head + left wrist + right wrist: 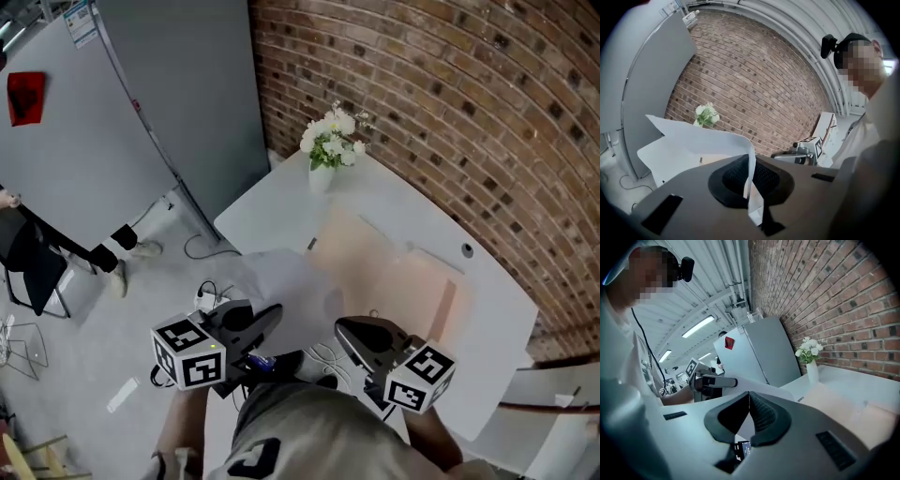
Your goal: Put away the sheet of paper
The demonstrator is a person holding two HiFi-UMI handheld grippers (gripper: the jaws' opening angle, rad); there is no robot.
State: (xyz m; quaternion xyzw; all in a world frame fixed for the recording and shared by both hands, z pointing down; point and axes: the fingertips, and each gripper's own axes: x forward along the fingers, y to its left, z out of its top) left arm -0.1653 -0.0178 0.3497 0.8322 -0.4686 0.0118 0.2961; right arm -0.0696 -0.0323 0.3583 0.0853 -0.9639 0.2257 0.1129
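Note:
A white sheet of paper [286,281] hangs in the air over the near edge of the white table [272,216]. My left gripper [277,311] is shut on one corner of it. In the left gripper view the sheet [693,140] fans out to the left from the closed jaws [750,165], its edge running down between the pads. My right gripper [339,325] is just right of the sheet with its tips touching [749,394]. I see no paper between them. In the right gripper view the sheet [759,383] lies beyond the jaws, next to the left gripper [715,381].
A pale pink mat [394,272] covers the table's middle. A white vase of flowers [323,159] stands at the far end by the brick wall. A grey partition [141,112] is at the left, with cables [211,295] on the floor and a person's legs [112,253] beyond.

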